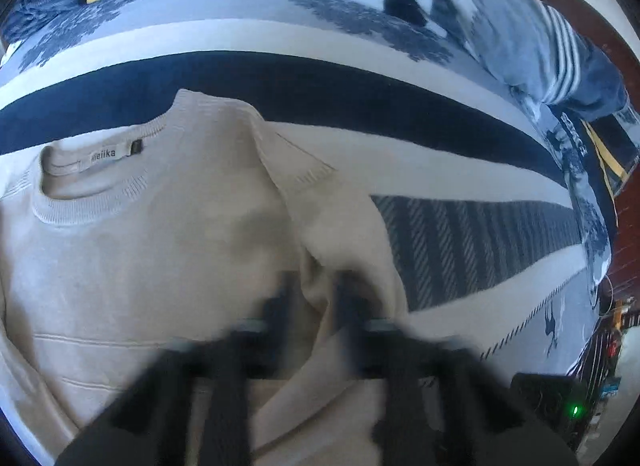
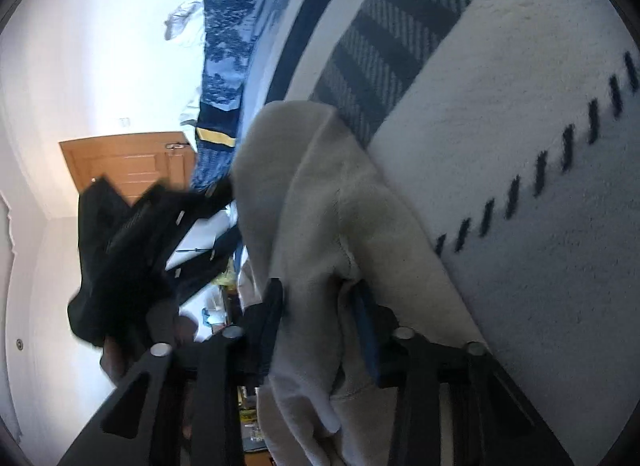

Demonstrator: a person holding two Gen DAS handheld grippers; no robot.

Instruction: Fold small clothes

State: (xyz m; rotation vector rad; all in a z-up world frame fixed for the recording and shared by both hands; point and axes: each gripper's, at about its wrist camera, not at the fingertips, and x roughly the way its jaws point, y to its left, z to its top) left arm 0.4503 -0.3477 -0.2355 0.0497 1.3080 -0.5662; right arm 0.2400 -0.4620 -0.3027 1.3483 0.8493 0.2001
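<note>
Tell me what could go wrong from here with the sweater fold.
1. The left gripper pinches only a bunched bit of the sleeve, so the cloth may slip out.
2. The right gripper holds a thick wad of sweater hanging off the bed; pulling may drag the whole garment and spoil the flat body.
3. The sleeve is twisted, so the fold may crease.

Matt beige knit sweater (image 1: 132,250); woven cloth bedspread (image 1: 460,238).

L wrist cam looks steeply down, close over the beige sweater (image 1: 160,266) on the bedspread (image 1: 480,234), collar toward the bed's far edge. R wrist cam sits low, rolled sideways, facing a door (image 2: 132,165). Both share sweater & striped bedspread.
</note>
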